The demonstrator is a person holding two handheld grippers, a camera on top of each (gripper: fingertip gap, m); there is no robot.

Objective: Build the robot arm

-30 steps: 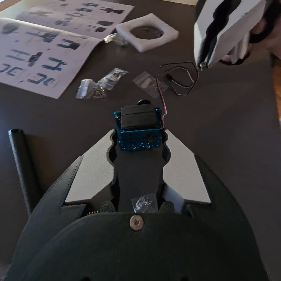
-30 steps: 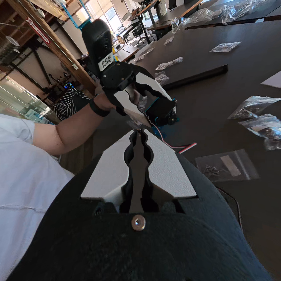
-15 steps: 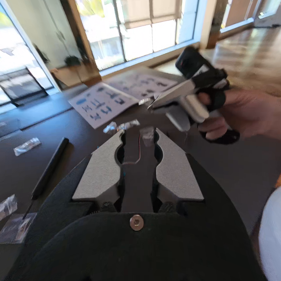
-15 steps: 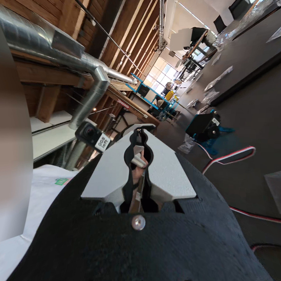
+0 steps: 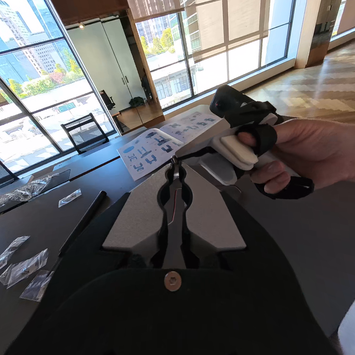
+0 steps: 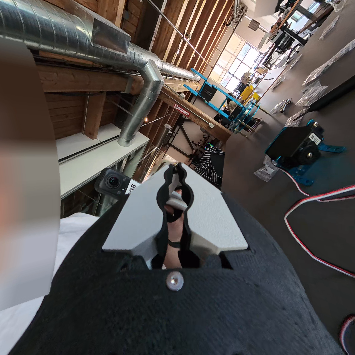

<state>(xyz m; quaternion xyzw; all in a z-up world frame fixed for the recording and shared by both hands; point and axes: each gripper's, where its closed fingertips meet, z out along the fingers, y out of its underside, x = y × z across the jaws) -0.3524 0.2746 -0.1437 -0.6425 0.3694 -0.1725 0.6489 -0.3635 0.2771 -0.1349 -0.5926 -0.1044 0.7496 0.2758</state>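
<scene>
Matt dark table point(image 5: 288, 221), crinkly clear plastic bags point(image 5: 25, 269), glossy paper manual point(image 5: 153, 151), shiny blue metal servo bracket point(image 6: 299, 172).

We let go of the servo and bring both grippers tip to tip

A second ago our left gripper point(image 5: 175, 169) clamps the blue-bracketed servo point(image 6: 299, 148); now the servo sits alone on the dark table point(image 6: 288, 240) at the far right, its wire point(image 6: 315, 199) trailing nearer. We raise the left gripper, its fingers nearly closed, tips against the small screw point(image 5: 173, 159) that our right gripper point(image 6: 176, 165) pinches as before. The right gripper swings from the table to face the left.
</scene>
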